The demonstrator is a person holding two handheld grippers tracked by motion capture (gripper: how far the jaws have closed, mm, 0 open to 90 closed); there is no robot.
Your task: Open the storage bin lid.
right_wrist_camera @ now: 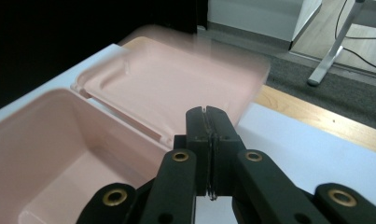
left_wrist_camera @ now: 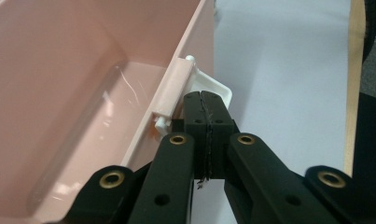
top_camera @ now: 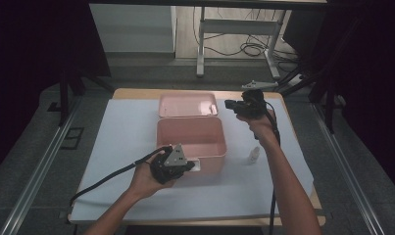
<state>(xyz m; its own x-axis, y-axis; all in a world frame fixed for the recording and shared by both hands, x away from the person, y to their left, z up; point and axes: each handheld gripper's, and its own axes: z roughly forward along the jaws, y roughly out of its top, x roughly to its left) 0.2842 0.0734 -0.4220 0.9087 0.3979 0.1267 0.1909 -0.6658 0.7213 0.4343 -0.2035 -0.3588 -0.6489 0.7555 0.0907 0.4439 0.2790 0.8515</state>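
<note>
An open pink box (top_camera: 191, 142) stands mid-table, its lid (top_camera: 187, 104) laid back behind it. My left gripper (top_camera: 194, 166) is at the box's front wall, shut, with nothing seen between the jaws. In the left gripper view the tips of the left gripper (left_wrist_camera: 205, 95) rest against the white latch (left_wrist_camera: 220, 88) beside the pink hinge piece (left_wrist_camera: 172, 88). My right gripper (top_camera: 228, 104) hovers by the lid's right end, also shut and empty. In the right gripper view the right gripper (right_wrist_camera: 206, 112) points over the lid (right_wrist_camera: 176, 84) and the box (right_wrist_camera: 59, 154).
A small white bottle (top_camera: 254, 155) stands on the white sheet (top_camera: 126, 132) right of the box. The wooden table edge (top_camera: 136, 92) frames the sheet. Desk legs and cables (top_camera: 249, 46) sit on the floor behind. Cables trail from both grippers.
</note>
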